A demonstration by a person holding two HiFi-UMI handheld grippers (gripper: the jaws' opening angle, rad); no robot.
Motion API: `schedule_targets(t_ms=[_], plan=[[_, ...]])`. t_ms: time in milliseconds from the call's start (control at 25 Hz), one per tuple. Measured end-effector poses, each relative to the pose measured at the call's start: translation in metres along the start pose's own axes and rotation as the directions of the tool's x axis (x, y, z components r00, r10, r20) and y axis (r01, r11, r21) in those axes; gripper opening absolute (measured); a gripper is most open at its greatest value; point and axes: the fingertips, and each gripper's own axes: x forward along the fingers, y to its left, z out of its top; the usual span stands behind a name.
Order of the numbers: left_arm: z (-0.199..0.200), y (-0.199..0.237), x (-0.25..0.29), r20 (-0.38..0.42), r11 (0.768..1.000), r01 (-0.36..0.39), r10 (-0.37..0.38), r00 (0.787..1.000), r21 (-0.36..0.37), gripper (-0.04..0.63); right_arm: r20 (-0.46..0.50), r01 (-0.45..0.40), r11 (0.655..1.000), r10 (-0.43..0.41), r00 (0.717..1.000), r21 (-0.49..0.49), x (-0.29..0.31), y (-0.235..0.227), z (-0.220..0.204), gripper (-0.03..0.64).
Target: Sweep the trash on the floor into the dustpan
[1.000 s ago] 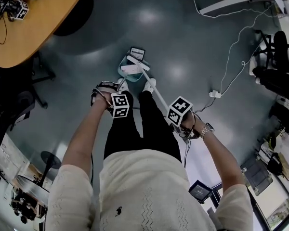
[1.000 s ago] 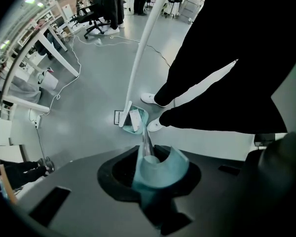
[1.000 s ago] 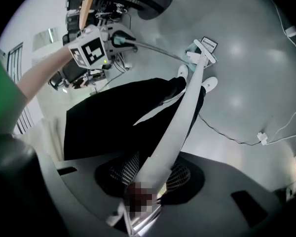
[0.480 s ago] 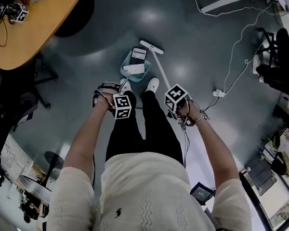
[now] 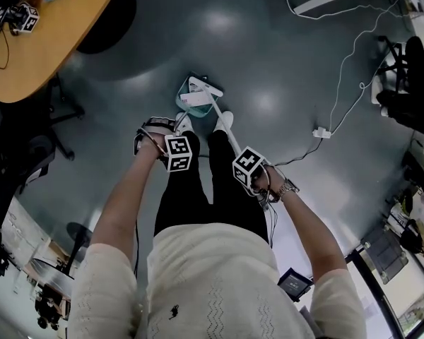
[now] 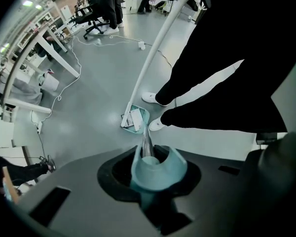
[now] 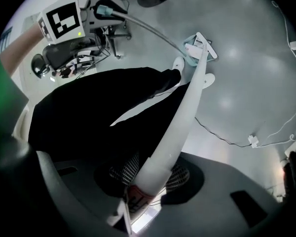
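A teal dustpan point(image 5: 191, 104) stands on the grey floor just ahead of the person's white shoes point(image 5: 224, 122). Flat paper trash point(image 5: 192, 99) lies inside it. My left gripper point(image 5: 171, 149) is shut on the dustpan's long handle; its teal grip point(image 6: 158, 168) sits between the jaws, with the thin rod running down to the pan point(image 6: 136, 119). My right gripper point(image 5: 253, 174) is shut on the white broom handle point(image 7: 180, 120). The broom head point(image 5: 206, 88) rests at the pan's far edge, over the trash.
A round wooden table point(image 5: 49, 41) fills the upper left, with a dark round base point(image 5: 109, 20) beside it. A white cable and power strip point(image 5: 321, 132) lie on the floor to the right. Office chairs point(image 5: 410, 83) and desks line the right side.
Half a second ago the broom head was out on the floor beyond the dustpan. It has been drawn back onto the pan, and my right gripper moved left and nearer. The left gripper stayed put.
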Motion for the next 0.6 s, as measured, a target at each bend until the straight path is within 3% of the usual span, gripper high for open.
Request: schedule_targets(t_ms=[160,600], plan=[[-0.001,0.001,0.000,-0.001,1.000,0.000,0.000,1.000,0.004,0.091,0.006,0.011,1.000,-0.011,1.000,-0.014,0.022,0.004,-0.008,0.138],[0.000,0.001,0.000,0.001,1.000,-0.008,0.008,1.000,0.009,0.092,0.012,-0.067,0.997,0.067,0.998,0.033,0.040,0.017,-0.007,0.138]])
